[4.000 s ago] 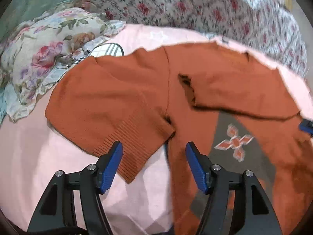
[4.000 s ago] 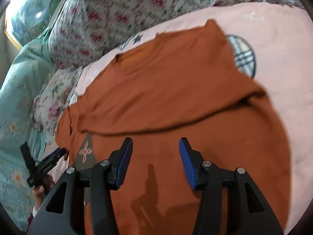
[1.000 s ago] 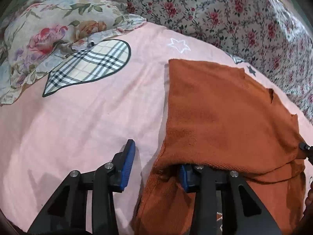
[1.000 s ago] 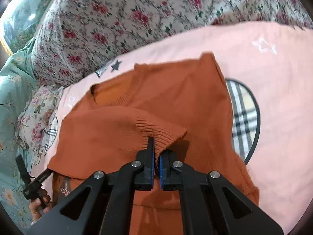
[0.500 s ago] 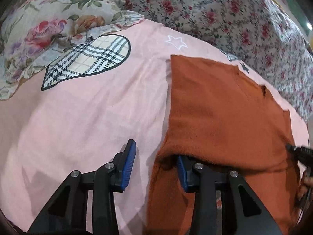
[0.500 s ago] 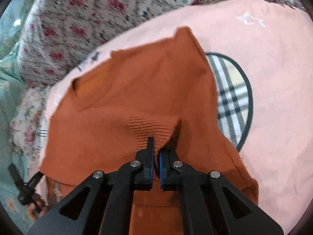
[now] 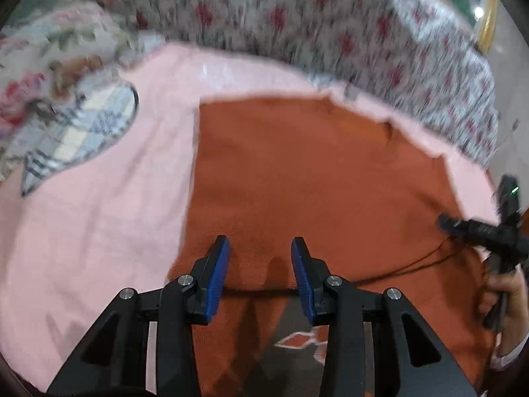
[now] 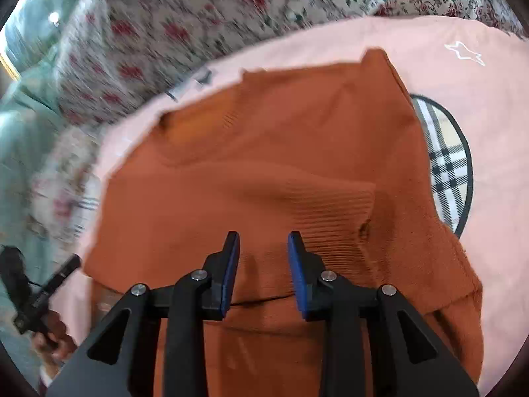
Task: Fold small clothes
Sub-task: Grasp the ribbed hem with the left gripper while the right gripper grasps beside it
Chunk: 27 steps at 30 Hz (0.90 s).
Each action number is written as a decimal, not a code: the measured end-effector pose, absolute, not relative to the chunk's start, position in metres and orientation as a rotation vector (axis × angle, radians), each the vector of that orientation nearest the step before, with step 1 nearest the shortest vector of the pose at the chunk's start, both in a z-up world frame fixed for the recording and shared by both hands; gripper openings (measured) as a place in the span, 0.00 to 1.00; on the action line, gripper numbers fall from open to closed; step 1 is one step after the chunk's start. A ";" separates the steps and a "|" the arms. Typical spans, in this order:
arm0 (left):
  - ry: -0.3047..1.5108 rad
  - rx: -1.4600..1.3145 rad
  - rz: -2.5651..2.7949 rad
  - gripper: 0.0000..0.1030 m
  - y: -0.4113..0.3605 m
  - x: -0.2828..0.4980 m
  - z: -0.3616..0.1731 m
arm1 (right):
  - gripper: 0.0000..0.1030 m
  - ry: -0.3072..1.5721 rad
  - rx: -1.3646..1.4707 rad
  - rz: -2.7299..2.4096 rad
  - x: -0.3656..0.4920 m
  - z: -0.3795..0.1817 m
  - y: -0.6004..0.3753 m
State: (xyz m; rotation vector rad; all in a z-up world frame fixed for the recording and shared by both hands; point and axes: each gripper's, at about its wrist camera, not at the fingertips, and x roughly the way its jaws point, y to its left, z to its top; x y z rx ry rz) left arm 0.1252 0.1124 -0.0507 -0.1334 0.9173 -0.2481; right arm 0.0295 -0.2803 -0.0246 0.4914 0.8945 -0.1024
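Note:
A rust-orange knit sweater (image 7: 314, 178) lies on a pink bedsheet (image 7: 92, 218), both sleeves folded across its body. My left gripper (image 7: 259, 261) is open and empty, just above the folded sleeve's lower edge. The sweater also shows in the right wrist view (image 8: 264, 172), where the ribbed cuff (image 8: 334, 211) lies flat on the body. My right gripper (image 8: 263, 254) is open and empty, just above the cloth beside that cuff. The other gripper shows at the right edge of the left wrist view (image 7: 489, 231) and at the left edge of the right wrist view (image 8: 39, 294).
A floral quilt (image 7: 330, 20) lies along the far side. A flowered pillow (image 7: 43, 66) sits at the far left. Plaid patches (image 7: 79, 132) (image 8: 443, 165) are printed on the sheet beside the sweater. A grey patterned panel (image 7: 297, 347) shows low on the sweater.
My right gripper has let go of the cuff and opened; the sleeve now lies flat. My left gripper has come out from the fold and shifted right over the sweater.

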 end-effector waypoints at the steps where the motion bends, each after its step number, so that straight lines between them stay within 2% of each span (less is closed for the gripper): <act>1: 0.951 -0.121 -0.237 0.32 0.114 0.128 -0.061 | 0.29 0.885 0.521 -0.095 0.025 -0.028 -0.287; 4: 0.944 -0.138 -0.245 0.30 0.120 0.123 -0.060 | 0.27 0.866 0.493 -0.172 0.010 -0.019 -0.297; 7: 0.936 -0.123 -0.231 0.32 0.123 0.106 -0.051 | 0.30 0.841 0.475 -0.246 -0.009 -0.005 -0.309; 10: 0.919 -0.085 -0.201 0.41 0.128 0.078 -0.040 | 0.30 0.807 0.485 -0.222 -0.033 0.008 -0.310; 14: 0.933 -0.078 -0.203 0.46 0.132 0.027 -0.037 | 0.31 0.792 0.470 -0.181 -0.069 0.015 -0.299; 18: 0.958 -0.071 -0.212 0.55 0.134 -0.030 -0.038 | 0.34 0.811 0.467 -0.146 -0.113 0.013 -0.284; 24: 1.013 -0.088 -0.247 0.61 0.132 -0.092 -0.048 | 0.40 0.837 0.456 -0.100 -0.172 0.006 -0.262; 27: 1.056 -0.147 -0.304 0.68 0.136 -0.125 -0.060 | 0.40 0.848 0.455 -0.107 -0.202 0.002 -0.258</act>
